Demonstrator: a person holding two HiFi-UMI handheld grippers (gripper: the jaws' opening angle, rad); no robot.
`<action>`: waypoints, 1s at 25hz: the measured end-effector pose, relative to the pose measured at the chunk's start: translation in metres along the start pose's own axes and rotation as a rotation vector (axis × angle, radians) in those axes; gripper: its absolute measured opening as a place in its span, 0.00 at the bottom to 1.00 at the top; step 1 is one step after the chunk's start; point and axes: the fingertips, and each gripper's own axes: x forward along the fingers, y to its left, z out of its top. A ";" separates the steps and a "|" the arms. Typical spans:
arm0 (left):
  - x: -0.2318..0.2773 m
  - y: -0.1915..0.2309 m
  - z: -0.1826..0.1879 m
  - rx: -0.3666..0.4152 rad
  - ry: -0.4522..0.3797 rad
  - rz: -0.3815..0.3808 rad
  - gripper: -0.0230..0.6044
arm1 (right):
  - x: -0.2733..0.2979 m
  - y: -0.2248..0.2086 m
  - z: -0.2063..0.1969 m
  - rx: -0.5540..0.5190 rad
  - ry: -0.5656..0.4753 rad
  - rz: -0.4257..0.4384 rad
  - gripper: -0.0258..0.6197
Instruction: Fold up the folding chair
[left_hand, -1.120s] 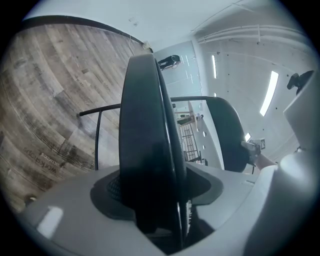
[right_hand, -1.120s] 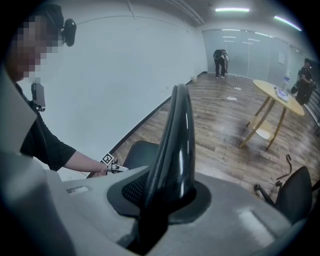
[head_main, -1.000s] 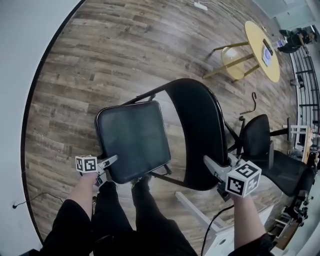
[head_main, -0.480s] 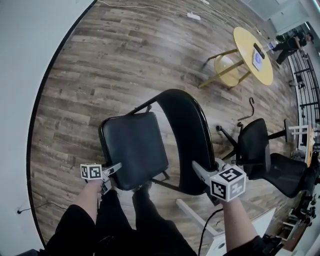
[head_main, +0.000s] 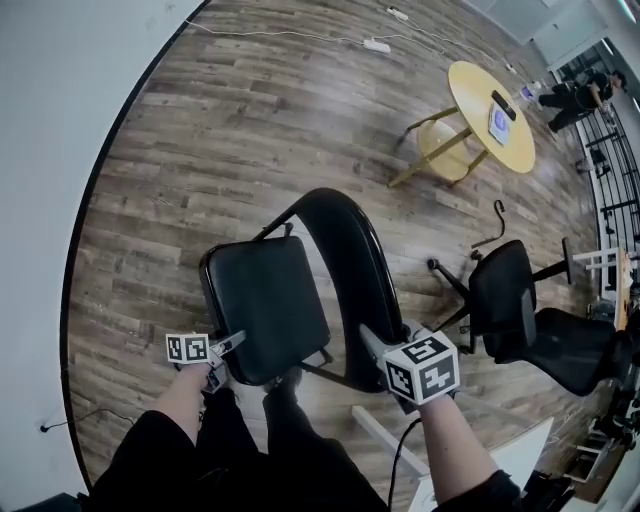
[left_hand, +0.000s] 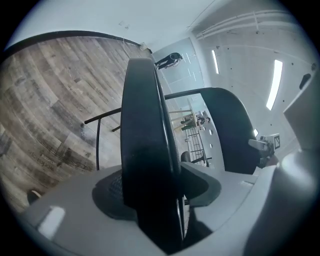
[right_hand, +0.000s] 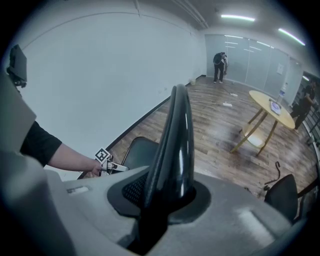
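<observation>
My left gripper, jaws just closing, clamps the padded seat of the black folding chair. My right gripper grips its glossy backrest. Wood-plank floor, round yellow table at one o'clock.

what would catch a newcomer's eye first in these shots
The black folding chair in the middle of the wood floor stands out, gripped at both ends. The left tongs, whose jaws have just been closing, pinch the near edge of the seat, and the right tongs clamp the backrest. Further off to the right stands a yellow round table.
</observation>
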 end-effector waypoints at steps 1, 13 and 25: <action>0.001 -0.003 0.001 0.002 0.001 0.011 0.41 | -0.001 0.001 0.001 -0.003 0.001 -0.006 0.16; 0.015 -0.031 0.005 0.001 0.027 0.130 0.38 | -0.005 0.015 0.009 -0.024 0.015 -0.051 0.16; 0.030 -0.059 0.013 -0.017 0.004 0.185 0.36 | -0.010 0.034 0.018 -0.039 0.017 -0.081 0.15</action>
